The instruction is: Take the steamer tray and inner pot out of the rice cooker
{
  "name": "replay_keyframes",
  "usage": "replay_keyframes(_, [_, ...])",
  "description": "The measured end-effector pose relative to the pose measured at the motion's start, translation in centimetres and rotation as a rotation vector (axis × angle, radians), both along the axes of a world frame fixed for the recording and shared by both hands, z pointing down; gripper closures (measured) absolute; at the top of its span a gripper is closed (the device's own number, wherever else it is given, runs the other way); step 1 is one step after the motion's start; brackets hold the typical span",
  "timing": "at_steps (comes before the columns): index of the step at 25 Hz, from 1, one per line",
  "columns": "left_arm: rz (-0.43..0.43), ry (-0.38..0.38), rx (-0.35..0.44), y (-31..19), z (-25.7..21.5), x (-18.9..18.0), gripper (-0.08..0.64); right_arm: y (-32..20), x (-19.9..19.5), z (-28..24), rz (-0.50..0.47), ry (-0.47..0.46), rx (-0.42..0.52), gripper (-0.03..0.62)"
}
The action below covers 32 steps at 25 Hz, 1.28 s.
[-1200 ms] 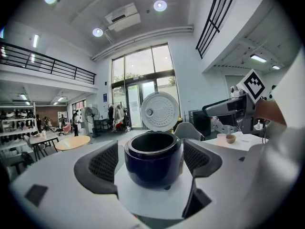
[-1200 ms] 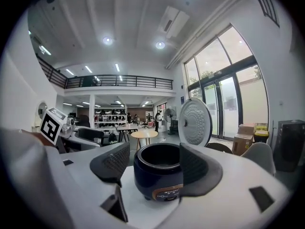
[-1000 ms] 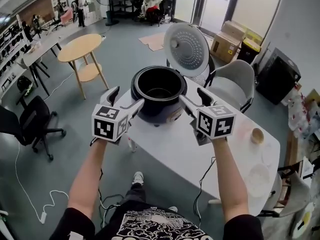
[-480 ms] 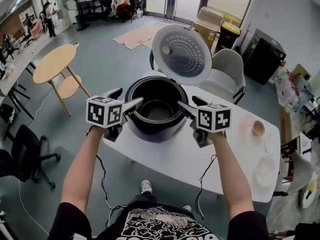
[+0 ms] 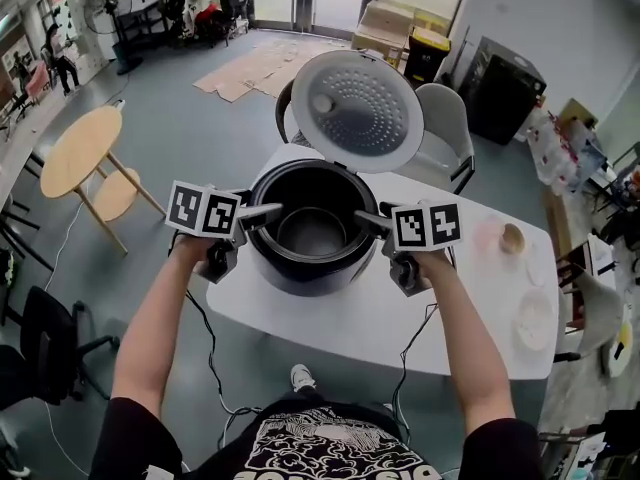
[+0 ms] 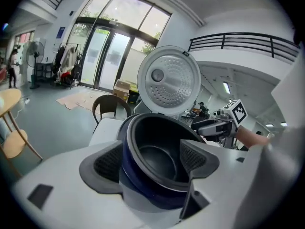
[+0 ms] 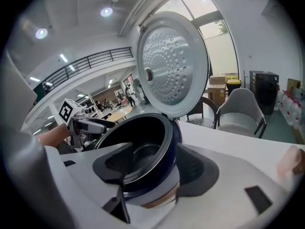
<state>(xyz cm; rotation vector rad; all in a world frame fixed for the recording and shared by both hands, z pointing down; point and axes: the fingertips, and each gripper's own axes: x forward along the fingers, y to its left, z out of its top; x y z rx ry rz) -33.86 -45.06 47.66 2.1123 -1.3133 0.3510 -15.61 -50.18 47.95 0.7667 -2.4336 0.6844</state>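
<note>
Plainly saw the dark blue round rice cooker (image 5: 300,273) (image 6: 143,187) standing towards the left end of the white table (image 5: 400,318); saw its round silver perforated lid (image 5: 357,108) (image 7: 172,63) swung up and tilted back behind the opening; made out the black round inner pot (image 5: 312,233) (image 6: 157,156) seated inside the cooker, its wide black lip at the cooker's top; could not tell a steamer tray apart from it in any view.

Found the left gripper (image 5: 262,214) (image 6: 150,159), held in the left hand (image 5: 192,251), at the cooker's left edge; read its jaws as wide apart, though just closing a little, and astride the cooker's wall and the pot's lip, one jaw outside the blue body, the other over the pot's hollow; saw neither pad pressing.

Found the right gripper (image 5: 366,219) (image 7: 155,166), in the right hand (image 5: 432,260), at the opposite edge; read its jaws as at a middling gap, also just closing, astride the rim likewise, one jaw above the pot's inside, the other beside the body; pads looked clear of it.

Noted a grey shell chair (image 5: 447,128) just behind the table, a round wooden side table (image 5: 78,153) well off to the left, and a small beige bowl (image 5: 513,239) on the table's right part, well apart from the cooker.
</note>
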Motion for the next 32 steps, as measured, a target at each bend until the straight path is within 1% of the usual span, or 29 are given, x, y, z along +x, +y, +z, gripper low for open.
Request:
replay_keyframes(3, [0.035,0.056,-0.048,0.0,0.6,0.0,0.219,0.4,-0.5,0.7,0.008,0.007,-0.038,0.301])
replay_keyframes(6, [0.065,0.076,-0.093,-0.7,0.7,0.0,0.236,0.4,-0.9,1.2,0.002,0.01,-0.08,0.301])
replay_keyframes(8, [0.071,0.073,-0.124,-0.9,0.8,0.2,0.253,0.5,-1.0,1.3,0.006,-0.001,-0.112,0.301])
replay_keyframes(10, [0.063,0.065,-0.148,-1.0,0.9,0.2,0.274,0.4,-0.8,1.5,0.038,-0.015,-0.147,0.322])
replay_keyframes(11, [0.056,0.053,-0.155,-1.0,1.0,0.1,0.286,0.2,-0.6,1.6,0.059,-0.02,-0.162,0.34])
replay_keyframes(13, [0.034,-0.003,-0.162,-1.1,1.4,-0.3,0.336,-0.1,-0.4,1.7,0.093,-0.032,-0.186,0.368])
replay_keyframes(14, [0.017,-0.043,-0.162,-1.2,1.6,-0.6,0.365,-0.3,-0.4,1.7,0.106,-0.039,-0.196,0.372])
replay_keyframes(16, [-0.016,-0.108,-0.16,-1.6,1.8,-1.5,0.456,-0.8,-0.4,1.7,0.133,-0.036,-0.205,0.391])
replay_keyframes(17, [-0.024,-0.122,-0.16,-1.7,1.8,-1.8,0.457,-1.0,-0.3,1.7,0.149,-0.022,-0.203,0.416])
replay_keyframes(18, [-0.028,-0.125,-0.16,-1.8,1.7,-1.8,0.458,-1.2,0.0,1.7,0.165,-0.005,-0.197,0.456])
replay_keyframes(19, [-0.03,-0.121,-0.16,-1.9,1.6,-1.7,0.459,-1.5,0.3,1.7,0.177,0.006,-0.191,0.485])
replay_keyframes(22, [-0.049,-0.089,-0.158,-1.9,1.3,-1.3,0.466,-1.6,0.9,1.6,0.197,0.008,-0.191,0.491])
replay_keyframes(24, [-0.07,-0.074,-0.156,-1.3,1.2,-1.4,0.472,-1.1,0.9,1.7,0.206,0.003,-0.206,0.497])
replay_keyframes(27, [-0.096,-0.078,-0.123,0.2,0.7,-1.7,0.482,0.3,0.9,1.3,0.229,-0.042,-0.248,0.517])
replay_keyframes(32, [-0.151,-0.006,-0.048,1.4,-2.1,-1.5,0.495,1.2,1.4,-1.0,0.216,-0.117,-0.236,0.523])
